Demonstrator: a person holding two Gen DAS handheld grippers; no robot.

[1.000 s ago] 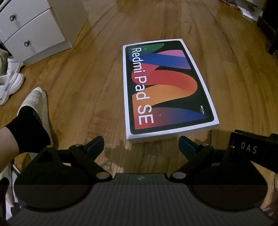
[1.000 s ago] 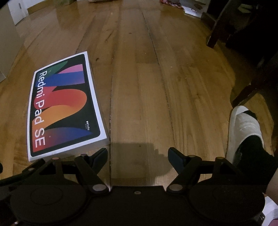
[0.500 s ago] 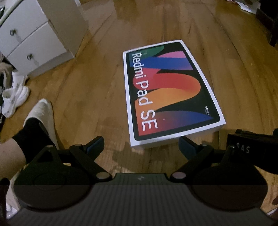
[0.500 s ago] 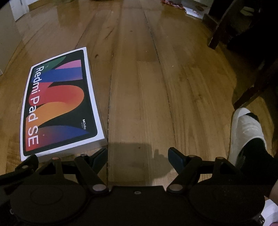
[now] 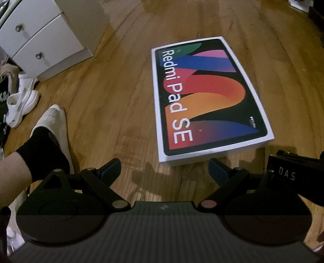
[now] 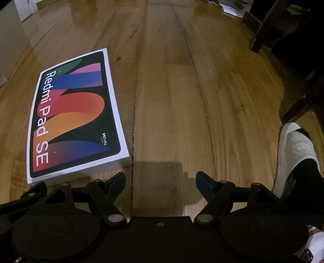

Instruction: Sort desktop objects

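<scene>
A flat white tablet box (image 5: pixel 208 97) printed "Redmi Pad SE" with coloured waves lies on the wooden floor. In the left wrist view its near edge sits just ahead of my left gripper (image 5: pixel 165 169), which stands open with nothing between its blue pads. The right wrist view shows the same box (image 6: pixel 75 115) at the left, with my right gripper (image 6: pixel 161 180) open over bare floor to the right of the box's near corner. Part of the right gripper's black body (image 5: pixel 293 172) shows at the left view's right edge.
A white drawer unit (image 5: pixel 44 34) stands at the far left, with white shoes (image 5: pixel 22 103) beside it. The person's feet in pale slippers (image 5: pixel 54 129) (image 6: pixel 295 153) flank the grippers. Dark chair legs (image 6: pixel 283 26) stand at the far right. Papers (image 6: pixel 232 6) lie at the far end.
In the left wrist view the box has drifted right and lower, nearer the fingers. In the right wrist view it slid slightly left and down. Both grippers stay open.
</scene>
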